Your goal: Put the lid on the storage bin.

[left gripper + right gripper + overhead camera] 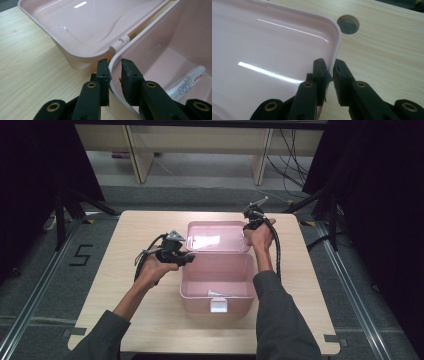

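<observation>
Left hand-held gripper (115, 68) nearly closed astride the pink box (160, 50) wall, right hand-held gripper (329, 68) pinching the open lid (274, 50) rim, worktop (150, 320) beneath.

The pink box (217, 282) looks like smooth, glossy plastic, its open lid (262, 50) throwing bright streaks of light. Under the box, the table (140, 320) shows pale matt wood grain. Inside the box lies a shiny white tube (186, 81) with red print.
</observation>
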